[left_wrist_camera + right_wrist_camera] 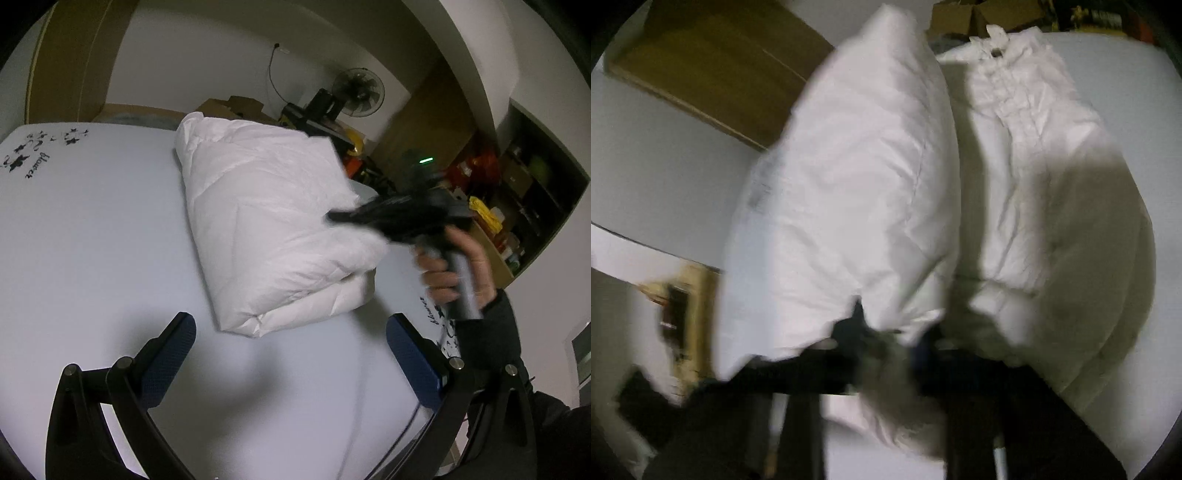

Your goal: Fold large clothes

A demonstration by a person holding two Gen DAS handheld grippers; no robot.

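This looks like a room in a home that is also used to keep lots of stuff. A big white table [92, 229] fills the middle, with small black stars and curly writing printed near its far left corner. Behind its far edge sit brown cardboard boxes [236, 105] and a round fan [358, 92] by a plain white wall. A thin black cord [273, 70] hangs down that wall. Off to the right, open shelves [524, 206] are packed with bright red and yellow packets and boxes. A tall brown wooden panel [70, 59] stands at the left. The light is dim.
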